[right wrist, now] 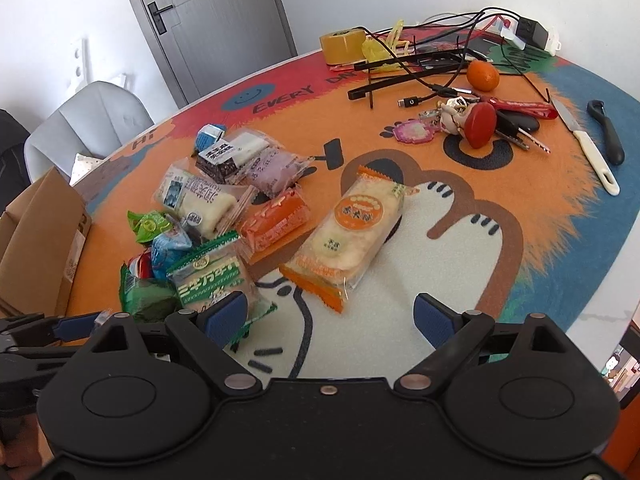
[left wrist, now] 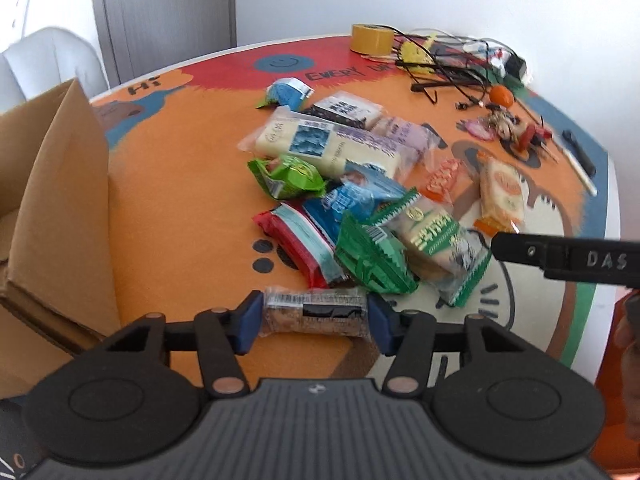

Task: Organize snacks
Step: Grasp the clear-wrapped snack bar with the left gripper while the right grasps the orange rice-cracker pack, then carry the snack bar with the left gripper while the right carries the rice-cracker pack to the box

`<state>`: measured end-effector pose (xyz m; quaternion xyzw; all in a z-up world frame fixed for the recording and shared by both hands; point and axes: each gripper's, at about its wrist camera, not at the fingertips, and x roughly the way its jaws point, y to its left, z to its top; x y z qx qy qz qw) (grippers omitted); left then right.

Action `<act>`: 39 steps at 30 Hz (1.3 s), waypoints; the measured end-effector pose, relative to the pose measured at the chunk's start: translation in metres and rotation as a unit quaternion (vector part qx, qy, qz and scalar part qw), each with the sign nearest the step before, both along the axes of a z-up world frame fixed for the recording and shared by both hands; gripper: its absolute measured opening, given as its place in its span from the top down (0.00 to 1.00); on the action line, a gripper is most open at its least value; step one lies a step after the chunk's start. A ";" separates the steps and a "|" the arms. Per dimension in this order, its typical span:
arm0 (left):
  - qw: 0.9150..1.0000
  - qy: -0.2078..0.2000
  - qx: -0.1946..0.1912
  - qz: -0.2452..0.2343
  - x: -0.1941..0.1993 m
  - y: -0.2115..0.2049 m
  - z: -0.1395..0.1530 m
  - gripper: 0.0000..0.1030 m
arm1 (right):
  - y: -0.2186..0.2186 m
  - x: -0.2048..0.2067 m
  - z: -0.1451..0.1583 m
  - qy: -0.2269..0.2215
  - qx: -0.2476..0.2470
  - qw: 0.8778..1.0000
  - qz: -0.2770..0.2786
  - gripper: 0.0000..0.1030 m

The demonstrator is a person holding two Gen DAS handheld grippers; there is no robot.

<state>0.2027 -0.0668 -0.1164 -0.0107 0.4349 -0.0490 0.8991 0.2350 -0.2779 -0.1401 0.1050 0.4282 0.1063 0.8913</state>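
Now the left gripper clamps a dark snack bar at the pile's near edge, low over the counter. Right gripper hangs spread wide, empty. Barely begun, I'd say: the snack pile sits unsorted beside the cardboard box.

Your table wears an orange, red and blue cartoon print. Your tongs have blue pads. The nearby snack packet is green-and-white.

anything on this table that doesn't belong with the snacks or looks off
Yes. Beyond the snack pile, the far right of the table mat holds non-snack clutter: a white-handled knife lying loose, a bunch of keys, tangled black cables and a tape roll. A mandarin sits among them.
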 end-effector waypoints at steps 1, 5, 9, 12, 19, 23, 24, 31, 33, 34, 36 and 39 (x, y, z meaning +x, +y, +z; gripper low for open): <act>1.000 -0.006 -0.001 0.006 0.000 0.002 0.002 0.48 | 0.000 0.002 0.000 -0.001 -0.001 1.000 -0.003 0.12; 0.999 -0.025 -0.008 0.019 0.003 0.009 0.013 0.48 | 0.003 0.012 0.000 -0.006 -0.008 1.000 -0.010 0.12; 0.999 -0.036 -0.013 0.028 0.007 0.015 0.023 0.48 | 0.005 0.024 -0.002 -0.009 -0.016 1.000 -0.017 0.12; 0.999 -0.036 -0.015 0.027 0.011 0.016 0.026 0.48 | 0.008 0.032 -0.003 -0.011 -0.029 0.999 -0.024 0.12; 1.000 -0.015 -0.014 0.016 0.025 0.015 0.032 0.47 | 0.017 0.035 -0.008 -0.004 -0.101 0.995 -0.014 0.36; 1.000 -0.015 -0.007 0.004 0.031 0.012 0.037 0.47 | 0.004 0.037 -0.002 0.004 -0.089 0.996 -0.006 0.65; 1.000 -0.014 -0.008 0.003 0.032 0.012 0.037 0.47 | 0.000 0.038 -0.001 0.007 -0.074 0.997 -0.004 0.65; 1.000 -0.018 -0.019 -0.003 0.030 0.014 0.044 0.48 | -0.009 0.033 0.009 0.006 -0.018 1.000 -0.010 0.65; 1.000 -0.022 -0.022 -0.002 0.030 0.016 0.049 0.48 | -0.006 0.031 0.016 -0.002 -0.008 1.000 -0.005 0.65; 0.999 -0.027 -0.019 -0.001 0.030 0.016 0.052 0.48 | -0.003 0.030 0.020 -0.006 -0.005 1.000 -0.002 0.65; 0.999 -0.036 -0.013 0.002 0.030 0.018 0.058 0.48 | 0.000 0.029 0.027 -0.012 0.005 1.000 0.004 0.65; 0.999 -0.042 -0.015 0.005 0.030 0.023 0.067 0.48 | 0.007 0.028 0.038 -0.020 0.015 1.000 0.014 0.65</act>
